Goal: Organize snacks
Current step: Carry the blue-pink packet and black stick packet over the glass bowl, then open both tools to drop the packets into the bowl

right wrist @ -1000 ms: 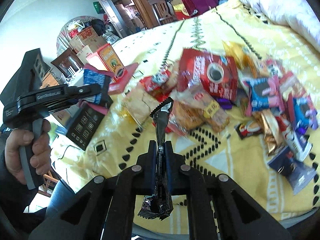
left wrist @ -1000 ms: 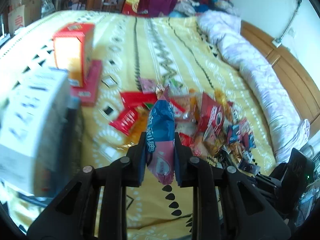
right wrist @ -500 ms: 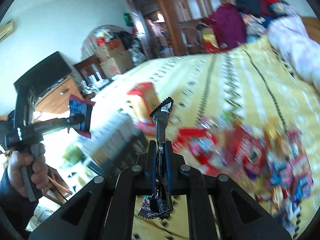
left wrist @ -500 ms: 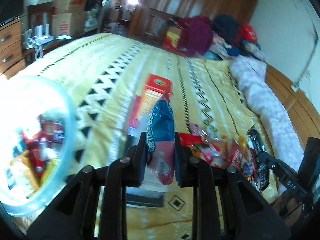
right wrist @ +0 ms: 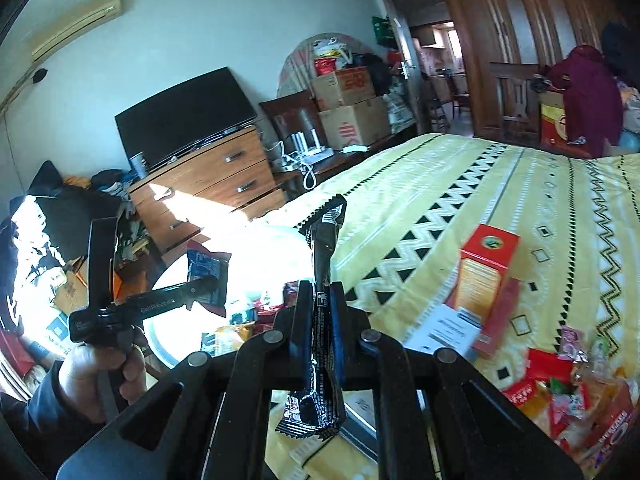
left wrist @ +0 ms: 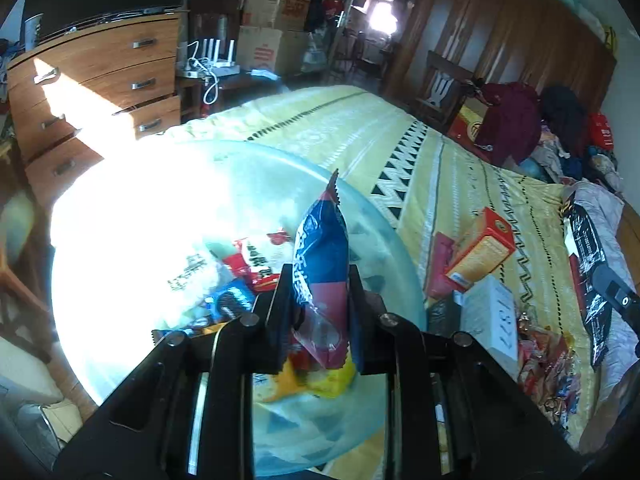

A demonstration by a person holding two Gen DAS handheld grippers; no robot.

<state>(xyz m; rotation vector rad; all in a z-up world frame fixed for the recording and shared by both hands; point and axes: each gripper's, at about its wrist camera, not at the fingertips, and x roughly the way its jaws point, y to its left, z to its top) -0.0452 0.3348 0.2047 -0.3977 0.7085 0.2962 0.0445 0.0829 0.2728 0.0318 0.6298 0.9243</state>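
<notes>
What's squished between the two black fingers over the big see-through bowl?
In the left wrist view, a blue and red snack packet is pinched in the left gripper, above the clear bowl.

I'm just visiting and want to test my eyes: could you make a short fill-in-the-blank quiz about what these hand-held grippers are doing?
1. The left hand-held gripper is shut on a blue and ____ snack packet.
2. The right hand-held gripper is shut on a long ____ wrapper.
3. The clear plastic tub already holds ____.
4. The orange box stands on the ____.

Missing words: red; black; snacks; bed
</notes>
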